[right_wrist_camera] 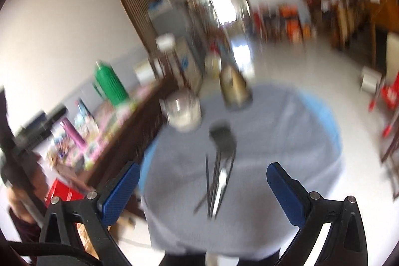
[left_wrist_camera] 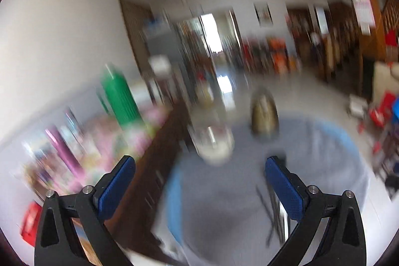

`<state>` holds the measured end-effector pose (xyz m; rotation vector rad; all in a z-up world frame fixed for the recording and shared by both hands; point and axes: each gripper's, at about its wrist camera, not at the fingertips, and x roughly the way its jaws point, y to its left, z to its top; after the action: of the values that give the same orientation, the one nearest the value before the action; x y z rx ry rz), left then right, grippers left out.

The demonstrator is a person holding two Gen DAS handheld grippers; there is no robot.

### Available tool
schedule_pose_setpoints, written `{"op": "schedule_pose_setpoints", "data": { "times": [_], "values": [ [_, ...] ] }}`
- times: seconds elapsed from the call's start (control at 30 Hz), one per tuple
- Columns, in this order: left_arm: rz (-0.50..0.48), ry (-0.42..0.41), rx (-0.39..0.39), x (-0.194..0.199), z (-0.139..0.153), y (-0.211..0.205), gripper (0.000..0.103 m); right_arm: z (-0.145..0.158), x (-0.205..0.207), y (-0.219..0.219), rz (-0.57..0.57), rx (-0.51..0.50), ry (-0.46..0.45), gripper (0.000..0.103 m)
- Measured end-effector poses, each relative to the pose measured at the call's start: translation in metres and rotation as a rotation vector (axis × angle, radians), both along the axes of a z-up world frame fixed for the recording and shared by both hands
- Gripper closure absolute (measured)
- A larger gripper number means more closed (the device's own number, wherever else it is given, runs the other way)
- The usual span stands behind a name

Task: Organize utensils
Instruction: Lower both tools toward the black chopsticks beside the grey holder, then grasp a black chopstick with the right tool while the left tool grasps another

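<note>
Blur smears the whole room, so details are hard to make out. On the round table (right_wrist_camera: 286, 131), covered in grey cloth, the utensils (right_wrist_camera: 217, 178) lie in a loose bundle near the middle, a glass jar (right_wrist_camera: 183, 111) and a brownish holder (right_wrist_camera: 234, 89) toward the far edge. My left gripper (left_wrist_camera: 199, 181) and right gripper (right_wrist_camera: 203, 185) both hover spread wide, holding nothing.

utensils (right_wrist_camera: 217, 181) bunched on cloth, blurred

Both tongs (left_wrist_camera: 199, 175) (right_wrist_camera: 203, 180) have black frames, blue textured pads, silver screws
</note>
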<state>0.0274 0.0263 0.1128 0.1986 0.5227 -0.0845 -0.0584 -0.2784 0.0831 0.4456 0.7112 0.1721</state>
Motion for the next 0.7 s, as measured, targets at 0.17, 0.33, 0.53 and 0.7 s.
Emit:
{"op": "schedule_pose_setpoints", "data": {
  "times": [0.17, 0.33, 0.53, 0.7],
  "values": [
    [-0.058, 0.269, 0.024, 0.059, -0.148, -0.018, 0.0, -0.121, 0.09, 0.002, 0.013, 0.072, 0.25, 0.002],
    [-0.114, 0.307, 0.04, 0.097, -0.195, -0.026, 0.0, -0.198, 0.157, -0.008, -0.005, 0.208, 0.368, 0.018],
    [-0.188, 0.373, 0.079, 0.15, -0.233, -0.041, 0.035, -0.256, 0.232, 0.011, -0.009, 0.284, 0.47, 0.056],
    [-0.209, 0.49, -0.011, 0.179, -0.263, -0.035, 0.059, -0.283, 0.274, 0.011, -0.028, 0.281, 0.5, 0.064]
  ]
}}
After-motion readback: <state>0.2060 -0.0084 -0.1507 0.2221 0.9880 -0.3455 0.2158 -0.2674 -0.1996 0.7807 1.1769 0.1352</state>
